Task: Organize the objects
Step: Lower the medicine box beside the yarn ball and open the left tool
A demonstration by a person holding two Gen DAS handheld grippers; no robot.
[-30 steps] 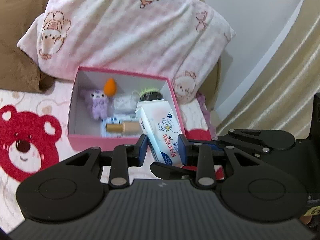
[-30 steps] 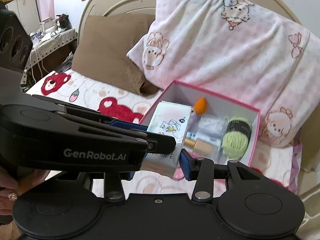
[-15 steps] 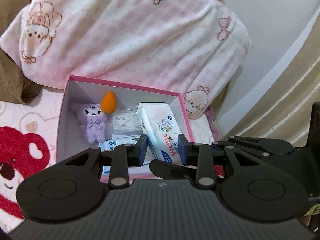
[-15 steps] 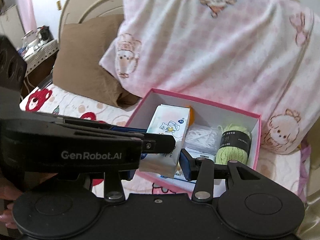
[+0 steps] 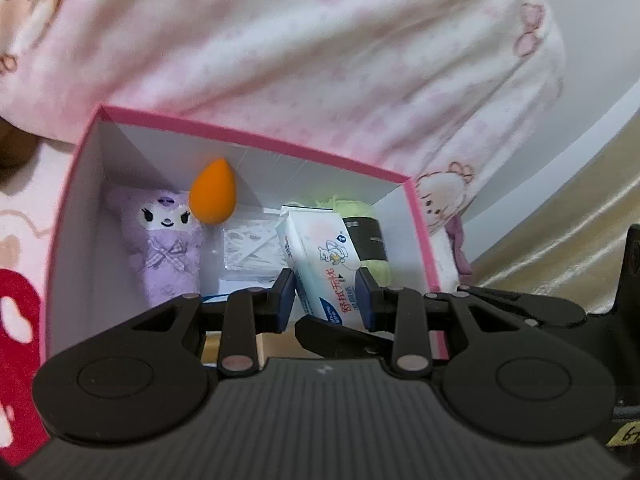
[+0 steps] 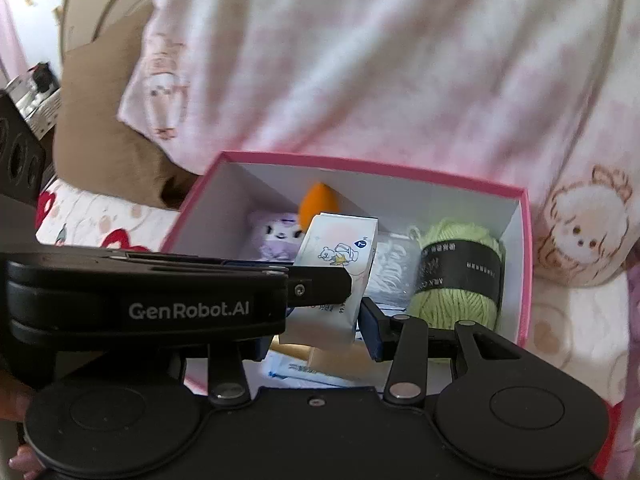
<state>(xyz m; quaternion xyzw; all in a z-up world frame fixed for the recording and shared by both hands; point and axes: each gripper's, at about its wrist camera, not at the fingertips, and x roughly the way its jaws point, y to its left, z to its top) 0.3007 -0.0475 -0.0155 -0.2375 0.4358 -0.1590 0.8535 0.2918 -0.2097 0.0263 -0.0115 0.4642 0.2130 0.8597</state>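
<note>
Both the left gripper (image 5: 325,298) and right gripper (image 6: 316,322) clamp their fingers on the white rectangular tissue pack (image 5: 320,264) over the pink cardboard box (image 5: 420,236); next, probably lower and release beside the green yarn (image 6: 460,272).

In the box (image 5: 420,224): one purple plush (image 5: 166,240), one orange sponge (image 5: 213,192), one green yarn ball (image 6: 460,276), one floss bag (image 5: 250,248), one tissue pack (image 5: 320,264). Behind the box: one pink pillow (image 5: 300,48).

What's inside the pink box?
Inside the pink box: a purple plush, an orange sponge, green yarn, a clear packet. The tissue pack and grippers hide the rest.
</note>
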